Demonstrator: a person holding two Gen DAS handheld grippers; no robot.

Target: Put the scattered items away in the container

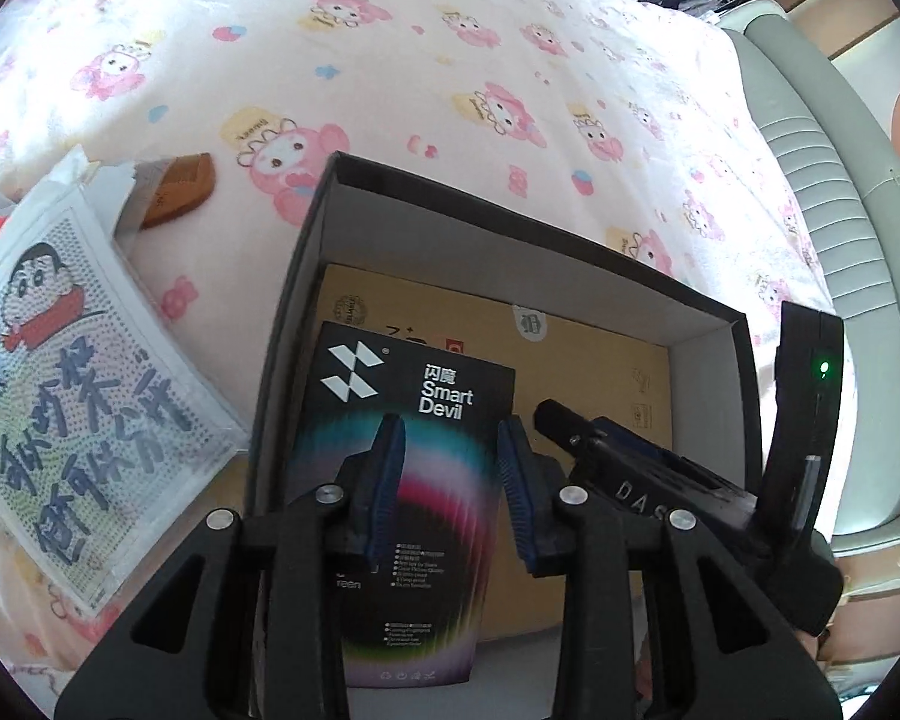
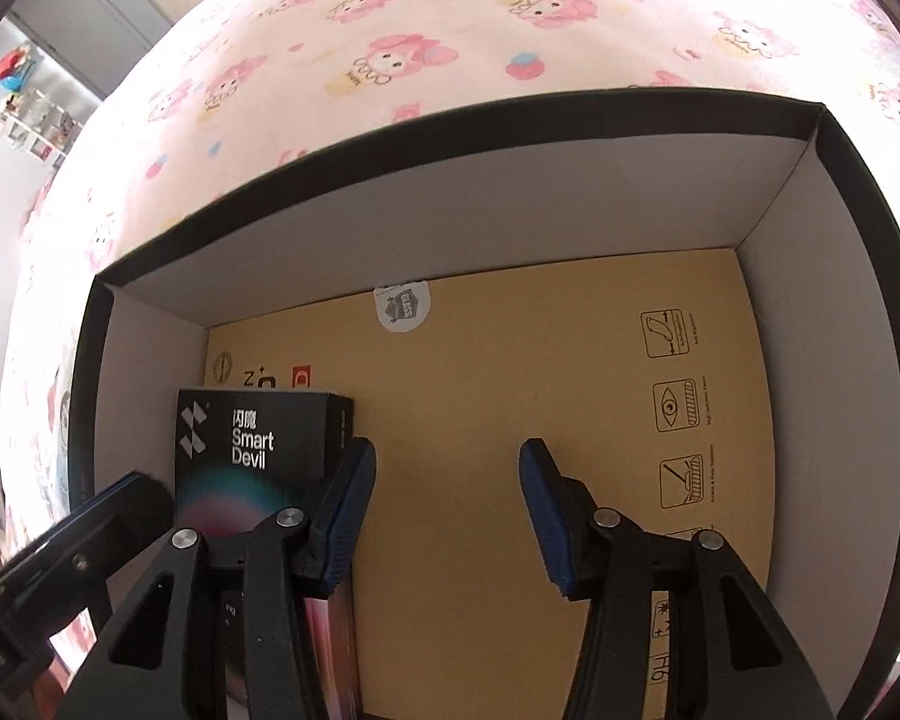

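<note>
A black cardboard box (image 2: 858, 192) with plain white inner walls sits on a bed covered by a pink cartoon-print sheet (image 1: 450, 90). On the box floor lies a flat tan package (image 2: 510, 420) printed with small line icons and bearing a round white sticker at its far edge. On top of it, toward the left side of the box, rests a glossy black Smart Devil box (image 1: 414, 480) with a rainbow swirl on its face.

The left gripper (image 1: 450, 462) hangs over the Smart Devil box with its ribbed blue pads parted and nothing between them; the swirl shows through the gap. The right gripper (image 2: 447, 480) reaches into the middle of the black box, its jaws spread wide and empty above the bare tan package, with the Smart Devil box just to its left, partly behind its left finger (image 2: 342, 510). In the left wrist view the right gripper's black body crosses the near right corner of the box.

Outside the box, on the sheet to its left, lie a bead-art picture (image 1: 72, 396) of a cartoon boy with handwritten characters, in a clear bag, and farther back a small brown wooden comb (image 1: 177, 189).
</note>
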